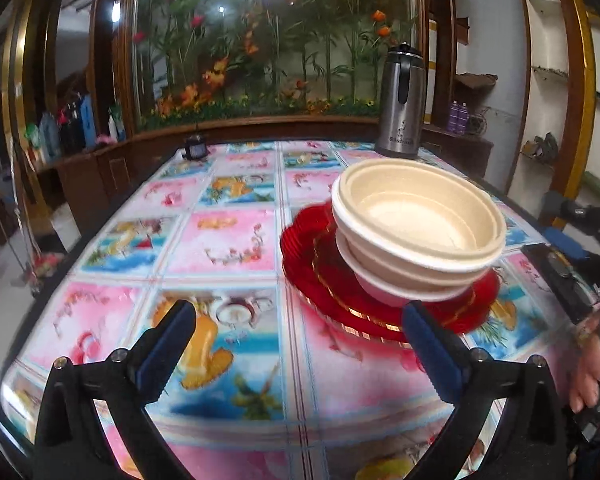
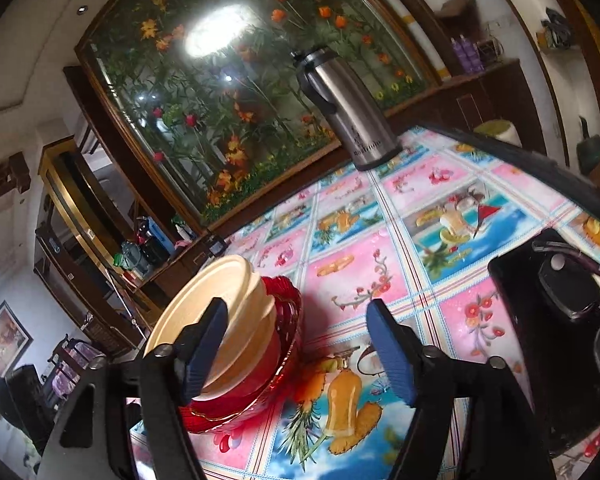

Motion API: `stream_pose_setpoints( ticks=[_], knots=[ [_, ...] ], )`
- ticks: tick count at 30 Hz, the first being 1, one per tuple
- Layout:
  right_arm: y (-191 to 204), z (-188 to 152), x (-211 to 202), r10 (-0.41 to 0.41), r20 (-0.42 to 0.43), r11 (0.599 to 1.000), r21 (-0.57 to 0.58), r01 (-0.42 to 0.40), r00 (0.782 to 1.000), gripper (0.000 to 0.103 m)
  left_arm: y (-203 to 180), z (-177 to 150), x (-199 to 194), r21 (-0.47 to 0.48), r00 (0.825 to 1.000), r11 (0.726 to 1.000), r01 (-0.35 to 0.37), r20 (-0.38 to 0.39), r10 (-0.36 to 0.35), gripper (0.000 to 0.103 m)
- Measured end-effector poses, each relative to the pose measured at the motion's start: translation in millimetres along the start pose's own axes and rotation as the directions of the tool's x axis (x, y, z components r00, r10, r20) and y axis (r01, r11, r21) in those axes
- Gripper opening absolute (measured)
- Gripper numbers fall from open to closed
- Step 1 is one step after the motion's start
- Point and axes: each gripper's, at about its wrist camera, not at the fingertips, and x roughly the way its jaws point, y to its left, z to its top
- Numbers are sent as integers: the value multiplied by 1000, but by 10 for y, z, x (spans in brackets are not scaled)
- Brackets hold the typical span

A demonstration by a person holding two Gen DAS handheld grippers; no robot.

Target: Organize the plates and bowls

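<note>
The left gripper (image 1: 300, 338) hangs above the surface with its blue-padded fingers (image 1: 168, 350) spread wide and nothing between them; its right-hand pad sits just in front of the near rim of the plates. The right gripper (image 2: 298, 346) is likewise wide open and empty, its left pad overlapping the cream bowls in the right wrist view, though whether it touches them I cannot tell.

Both tools look out on one stack: cream-coloured round nested bowls (image 1: 418, 226), apparently two or three, resting on translucent red scalloped plates with gold edging (image 1: 324, 280). The stack stands on the surface covered by a glossy pink-and-blue picture tablecloth (image 1: 220, 240), toward its right side in the left wrist view, well clear of the tall stainless-steel thermos jug (image 1: 402, 102) at the far edge. A black device (image 2: 556, 320) lies near the right gripper.

The sorting appears largely done, so the step in hand is probably squaring up the stack or backing away. The bowls look slightly off-centre on the plates and shifted against each other, so any nudge should come low, at the bottom bowl's wall, with a second pad steadying the plate rim. The bowls look light and may slide; the plates look slick and brittle, so contact should be gentle and slow.
</note>
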Motion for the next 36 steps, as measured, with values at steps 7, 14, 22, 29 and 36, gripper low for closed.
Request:
stream_pose_setpoints(
  ticks=[7, 14, 22, 29, 36],
  knots=[
    [124, -58, -236, -13, 103, 998, -55, 19, 995, 93, 90, 128, 14, 11, 997, 998, -54, 61, 54, 103],
    [128, -37, -164, -53, 73, 997, -56, 57, 996, 93, 251, 144, 125, -72, 999, 997, -9, 45, 13, 103],
    [143, -48, -184, -60, 83, 996, -68, 65, 995, 93, 260, 159, 174, -94, 998, 993, -67, 15, 69, 103],
    [147, -55, -190, -46, 88, 996, -75, 53, 995, 93, 219, 138, 159, -55, 984, 983, -177, 23, 179, 103],
    [216, -84, -120, -52, 62, 992, -110, 59, 997, 94, 71, 121, 155, 39, 974, 973, -227, 27, 226, 103]
  ],
)
